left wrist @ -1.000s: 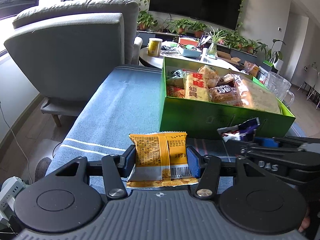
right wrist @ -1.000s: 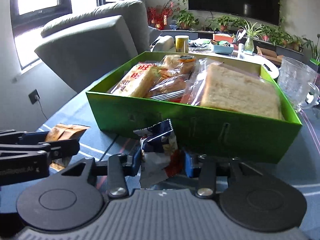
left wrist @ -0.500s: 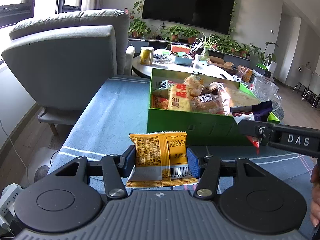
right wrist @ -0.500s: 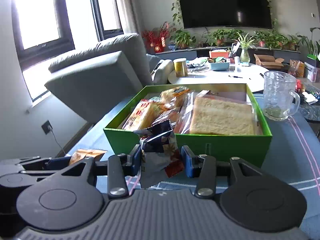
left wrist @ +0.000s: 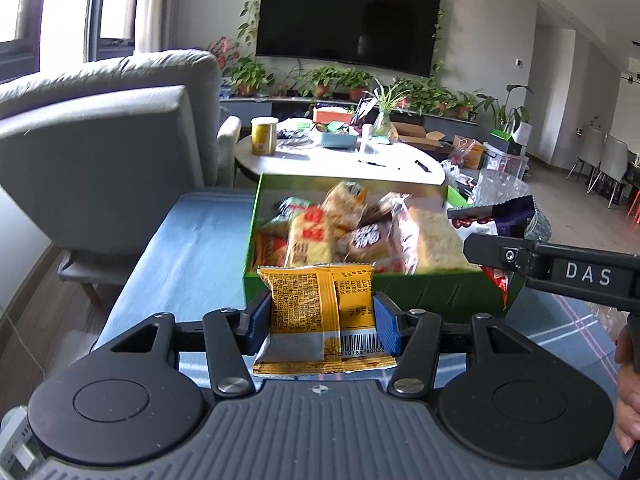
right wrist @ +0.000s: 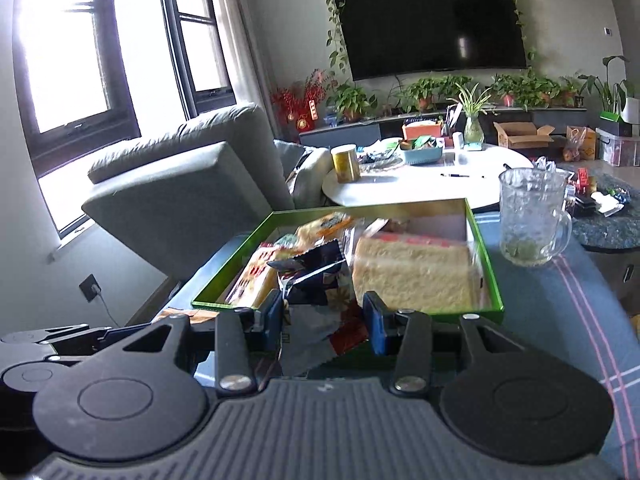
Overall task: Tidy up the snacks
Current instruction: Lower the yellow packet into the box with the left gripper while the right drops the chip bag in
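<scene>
My left gripper (left wrist: 322, 316) is shut on an orange snack packet (left wrist: 320, 312), held above the table just before the near wall of the green box (left wrist: 432, 292). My right gripper (right wrist: 325, 316) is shut on a dark blue snack packet (right wrist: 320, 280), held above the green box's near rim (right wrist: 400, 312). The box holds several wrapped snacks and a bag of sliced bread (right wrist: 416, 276). The right gripper also shows in the left wrist view (left wrist: 496, 236), over the box's right corner with its dark packet (left wrist: 512, 216).
A blue striped cloth (left wrist: 188, 248) covers the table. A glass mug (right wrist: 532, 216) stands right of the box. A grey armchair (left wrist: 100, 168) is at the left. A round white table (right wrist: 420, 184) with a yellow can (right wrist: 346, 162) stands behind.
Both grippers have risen with their packets and moved toward the box. The right gripper went from the table level in front of the box to above its near rim.
</scene>
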Available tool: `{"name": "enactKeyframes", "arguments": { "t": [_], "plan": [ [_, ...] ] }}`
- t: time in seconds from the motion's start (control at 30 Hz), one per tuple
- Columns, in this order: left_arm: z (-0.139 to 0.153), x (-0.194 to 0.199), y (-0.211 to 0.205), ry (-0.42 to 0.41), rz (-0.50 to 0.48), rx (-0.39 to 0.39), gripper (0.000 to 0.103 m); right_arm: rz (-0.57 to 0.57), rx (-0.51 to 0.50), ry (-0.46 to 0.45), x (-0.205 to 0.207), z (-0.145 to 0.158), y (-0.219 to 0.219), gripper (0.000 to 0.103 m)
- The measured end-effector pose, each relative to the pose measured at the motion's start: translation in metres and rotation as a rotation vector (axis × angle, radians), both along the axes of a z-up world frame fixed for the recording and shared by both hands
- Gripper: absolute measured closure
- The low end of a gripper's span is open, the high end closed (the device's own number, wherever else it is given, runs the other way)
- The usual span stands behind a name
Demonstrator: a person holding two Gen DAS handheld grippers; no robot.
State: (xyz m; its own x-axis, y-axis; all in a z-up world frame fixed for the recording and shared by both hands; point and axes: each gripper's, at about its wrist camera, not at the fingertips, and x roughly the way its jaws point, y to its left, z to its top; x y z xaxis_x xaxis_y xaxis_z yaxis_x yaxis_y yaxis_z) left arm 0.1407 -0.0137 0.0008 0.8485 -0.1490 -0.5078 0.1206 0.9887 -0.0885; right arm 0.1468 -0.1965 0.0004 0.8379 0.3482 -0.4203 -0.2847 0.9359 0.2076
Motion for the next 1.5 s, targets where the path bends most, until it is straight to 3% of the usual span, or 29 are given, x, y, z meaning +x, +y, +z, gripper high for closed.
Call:
{"name": "enactKeyframes", "arguments": {
  "t": [0.53,0.77,1.27,1.5],
  "plan": [
    [0.017,0.037,-0.015,-0.011,-0.033,0.027,0.053,-0.071,0.009,-0.032,0.031,0.015,-0.020,0.034],
    [0.029,0.072,-0.018,-0.030,-0.020,0.063,0.053,-0.097,-0.008,-0.024,0.060,0.017,-0.025,0.034],
    [0.012,0.149,-0.018,0.000,-0.021,0.109,0.053,-0.160,-0.057,-0.005,0.126,0.001,-0.027,0.034],
    [0.007,0.167,-0.024,0.015,-0.022,0.124,0.052,-0.161,-0.106,0.009,0.140,-0.015,-0.023,0.034]
  ]
}}
